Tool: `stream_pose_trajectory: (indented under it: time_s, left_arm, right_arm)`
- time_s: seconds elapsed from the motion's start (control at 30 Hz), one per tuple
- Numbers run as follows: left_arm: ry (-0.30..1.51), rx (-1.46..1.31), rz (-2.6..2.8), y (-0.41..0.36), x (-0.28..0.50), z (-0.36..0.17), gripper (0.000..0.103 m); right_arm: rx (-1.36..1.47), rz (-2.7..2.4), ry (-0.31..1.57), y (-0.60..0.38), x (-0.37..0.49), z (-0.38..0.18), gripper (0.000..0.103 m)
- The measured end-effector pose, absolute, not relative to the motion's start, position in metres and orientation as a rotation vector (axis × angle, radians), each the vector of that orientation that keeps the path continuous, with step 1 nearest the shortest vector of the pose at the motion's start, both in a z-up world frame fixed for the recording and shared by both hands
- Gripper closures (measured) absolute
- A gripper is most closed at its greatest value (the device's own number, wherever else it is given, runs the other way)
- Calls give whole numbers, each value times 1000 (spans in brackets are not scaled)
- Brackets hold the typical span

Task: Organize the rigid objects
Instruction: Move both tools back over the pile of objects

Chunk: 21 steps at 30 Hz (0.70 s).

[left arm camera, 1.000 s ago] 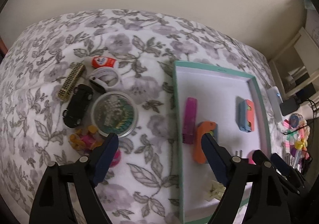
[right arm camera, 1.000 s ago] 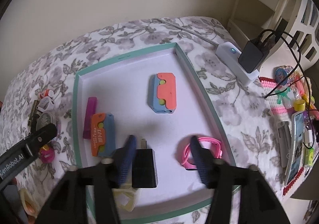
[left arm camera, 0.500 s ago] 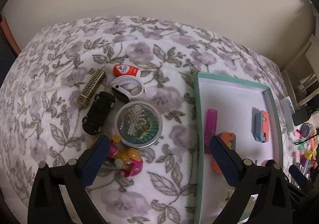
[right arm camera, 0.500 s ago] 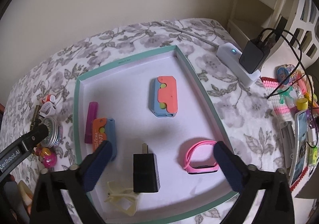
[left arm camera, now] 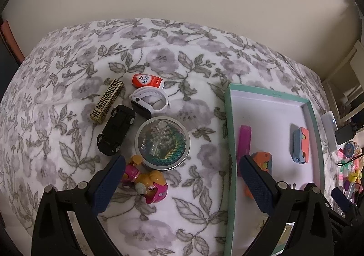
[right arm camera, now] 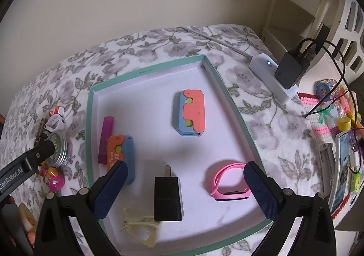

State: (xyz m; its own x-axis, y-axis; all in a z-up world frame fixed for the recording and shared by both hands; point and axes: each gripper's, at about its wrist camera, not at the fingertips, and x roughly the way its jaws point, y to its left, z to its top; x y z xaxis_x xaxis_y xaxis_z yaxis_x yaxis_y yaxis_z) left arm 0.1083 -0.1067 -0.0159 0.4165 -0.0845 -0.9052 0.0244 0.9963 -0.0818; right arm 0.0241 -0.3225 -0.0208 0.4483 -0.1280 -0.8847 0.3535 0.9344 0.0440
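Note:
A teal-rimmed white tray (right arm camera: 213,74) holds a black charger plug (right arm camera: 168,198), a pink wristband (right arm camera: 229,182), a blue-and-orange block (right arm camera: 190,116), an orange-and-blue block (right arm camera: 120,153), a purple bar (right arm camera: 105,137) and a pale yellow clip (right arm camera: 141,229). My right gripper (right arm camera: 185,187) is open and empty above the plug. My left gripper (left arm camera: 182,183) is open and empty over the floral cloth, near a pink toy pup (left arm camera: 145,178), a round bead tin (left arm camera: 162,143), a black toy car (left arm camera: 116,129), a white watch (left arm camera: 149,102), a gold patterned bar (left arm camera: 107,101) and a red-labelled bottle (left arm camera: 145,80).
The tray (left arm camera: 227,142) lies right of the loose items. A white power strip with a black adapter (right arm camera: 289,69) and cables sits past the tray's right side. Small clutter and a phone (right arm camera: 343,165) lie at the far right. A wall stands behind.
My right gripper opened wide and let go of the black plug, which now lies in the tray. My left gripper opened wider and drew back, showing more of the loose items.

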Motion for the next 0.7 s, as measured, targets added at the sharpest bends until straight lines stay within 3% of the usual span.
stream_pose_trajectory:
  time_s: [0.7]
  left_arm:
    - [1111,-242,118,34,114,2,3]
  right_arm:
    - [160,20,1003,-196,53,2,0]
